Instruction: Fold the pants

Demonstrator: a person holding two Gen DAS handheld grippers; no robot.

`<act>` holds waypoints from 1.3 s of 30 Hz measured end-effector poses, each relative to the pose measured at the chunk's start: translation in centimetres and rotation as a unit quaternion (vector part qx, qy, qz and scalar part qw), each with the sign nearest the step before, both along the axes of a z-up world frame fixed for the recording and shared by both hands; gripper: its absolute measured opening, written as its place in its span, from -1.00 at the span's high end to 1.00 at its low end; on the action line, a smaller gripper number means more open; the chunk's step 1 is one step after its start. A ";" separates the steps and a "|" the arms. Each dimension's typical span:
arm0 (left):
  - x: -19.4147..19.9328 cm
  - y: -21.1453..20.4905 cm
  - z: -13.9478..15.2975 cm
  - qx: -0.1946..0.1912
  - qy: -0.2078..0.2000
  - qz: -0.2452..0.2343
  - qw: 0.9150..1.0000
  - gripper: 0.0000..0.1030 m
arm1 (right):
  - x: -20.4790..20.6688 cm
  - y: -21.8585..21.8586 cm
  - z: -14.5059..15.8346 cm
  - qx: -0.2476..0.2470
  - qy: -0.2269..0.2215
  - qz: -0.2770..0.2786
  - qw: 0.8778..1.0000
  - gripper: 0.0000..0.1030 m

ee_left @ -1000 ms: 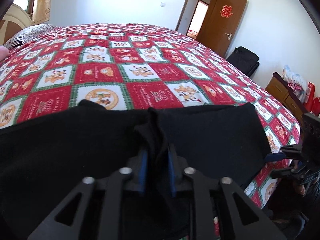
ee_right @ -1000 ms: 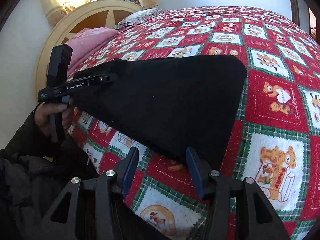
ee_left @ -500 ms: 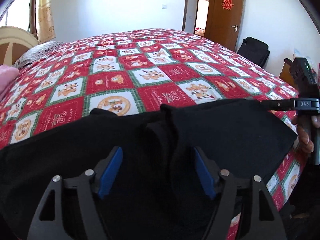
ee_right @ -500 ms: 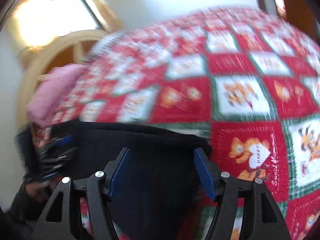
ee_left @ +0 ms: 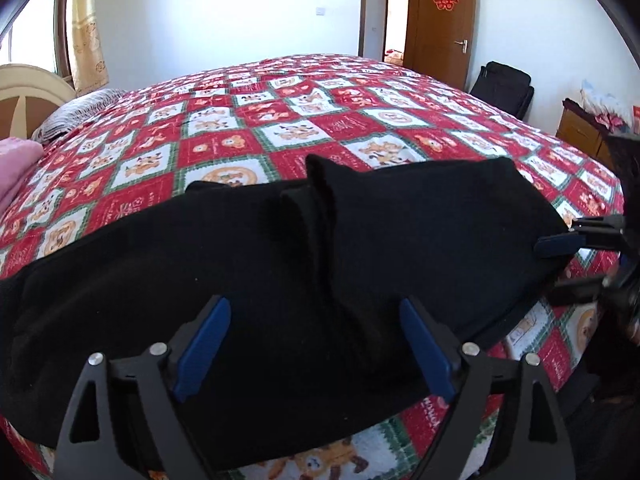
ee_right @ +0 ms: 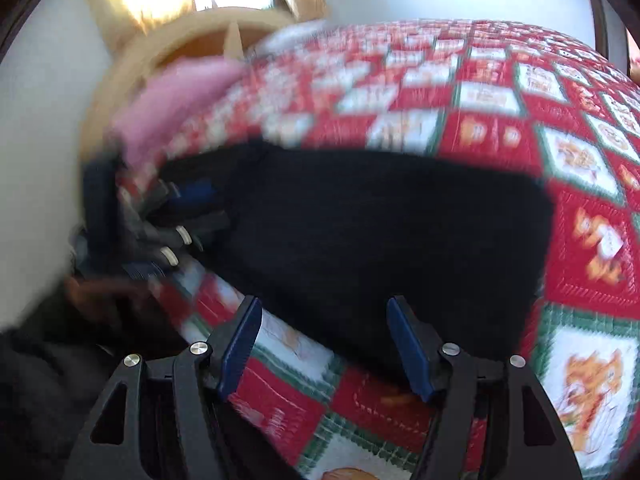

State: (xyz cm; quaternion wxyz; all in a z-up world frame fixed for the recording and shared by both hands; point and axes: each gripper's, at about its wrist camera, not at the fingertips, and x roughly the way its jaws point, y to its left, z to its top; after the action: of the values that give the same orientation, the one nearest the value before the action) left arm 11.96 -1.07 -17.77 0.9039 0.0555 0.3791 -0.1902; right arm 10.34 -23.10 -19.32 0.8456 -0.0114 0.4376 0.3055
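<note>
The black pants (ee_left: pixel 240 272) lie spread along the near edge of the bed, with a raised crease running up the middle. My left gripper (ee_left: pixel 316 344) is open just over the cloth near the crease and holds nothing. In the right wrist view, which is blurred by motion, the pants (ee_right: pixel 380 232) lie flat on the quilt. My right gripper (ee_right: pixel 324 344) is open over their near edge and empty. It also shows in the left wrist view (ee_left: pixel 576 256) at the right end of the pants. The left gripper also shows in the right wrist view (ee_right: pixel 188 220) at the far left end.
The bed carries a red, white and green patchwork quilt (ee_left: pixel 320 120). A pink pillow (ee_left: pixel 16 160) and a wooden headboard (ee_left: pixel 28 92) are at the left. A brown door (ee_left: pixel 440 24), a black bag (ee_left: pixel 500 88) and a wooden cabinet (ee_left: pixel 580 132) stand beyond the bed at the right.
My left gripper was shut on the bunched cloth a second ago and has opened, dropping it. My right gripper swung over the pants' end and back towards their near edge.
</note>
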 end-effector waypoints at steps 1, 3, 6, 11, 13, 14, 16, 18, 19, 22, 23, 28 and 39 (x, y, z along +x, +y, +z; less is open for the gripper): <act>0.0 0.1 0.2 0.000 0.000 -0.002 1.000 -0.74 | -0.1 0.4 0.4 -0.013 -0.007 0.004 1.000 -0.29; -0.2 0.7 0.8 0.003 -0.005 -0.002 1.000 -0.74 | -0.3 0.3 1.2 0.002 -0.006 0.007 1.000 -0.29; -0.7 2.6 1.8 0.010 -0.019 0.007 1.000 -0.74 | -0.4 0.2 1.8 0.031 -0.005 0.009 0.999 -0.29; -0.4 7.6 2.3 0.033 -0.022 0.055 0.998 -0.74 | -0.5 4.2 3.1 0.032 -0.031 0.045 0.998 -0.29; -0.2 10.0 2.2 0.032 -0.020 0.083 0.996 -0.74 | -0.4 6.3 3.5 0.038 -0.042 0.072 0.996 -0.29; -0.1 11.2 2.2 0.031 -0.020 0.100 0.994 -0.74 | -0.5 7.3 3.7 0.040 -0.049 0.085 0.994 -0.29; 0.0 13.4 2.1 0.030 -0.023 0.131 0.991 -0.74 | -0.1 9.4 3.7 0.039 -0.053 0.101 0.993 -0.29; 0.2 15.6 1.8 0.026 -0.026 0.168 0.985 -0.74 | 0.3 11.3 3.3 0.044 -0.047 0.113 0.991 -0.29; 0.1 16.5 1.6 0.021 -0.025 0.181 0.983 -0.74 | 0.5 12.1 3.1 0.047 -0.041 0.120 0.991 -0.29; 0.4 19.4 0.9 0.006 -0.021 0.223 0.975 -0.74 | 0.9 14.3 1.1 0.019 -0.010 0.134 0.991 -0.29; 0.6 20.3 0.5 0.005 -0.017 0.237 0.971 -0.74 | 1.0 14.9 -0.1 -0.002 0.001 0.133 0.991 -0.29; 0.7 22.2 -0.8 -0.007 -0.010 0.263 0.965 -0.74 | 0.1 14.2 0.9 0.021 -0.015 0.128 0.991 -0.29; 1.1 25.6 -1.9 -0.096 -0.004 0.271 0.958 -0.69 | -0.3 11.4 1.7 0.077 -0.032 0.081 0.993 -0.29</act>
State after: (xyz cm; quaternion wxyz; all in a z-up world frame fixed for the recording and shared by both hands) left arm 13.05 24.50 -19.68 0.9240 -0.1362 0.3564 0.0268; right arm 10.01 -11.75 -17.64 0.8300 0.0086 0.3829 0.4055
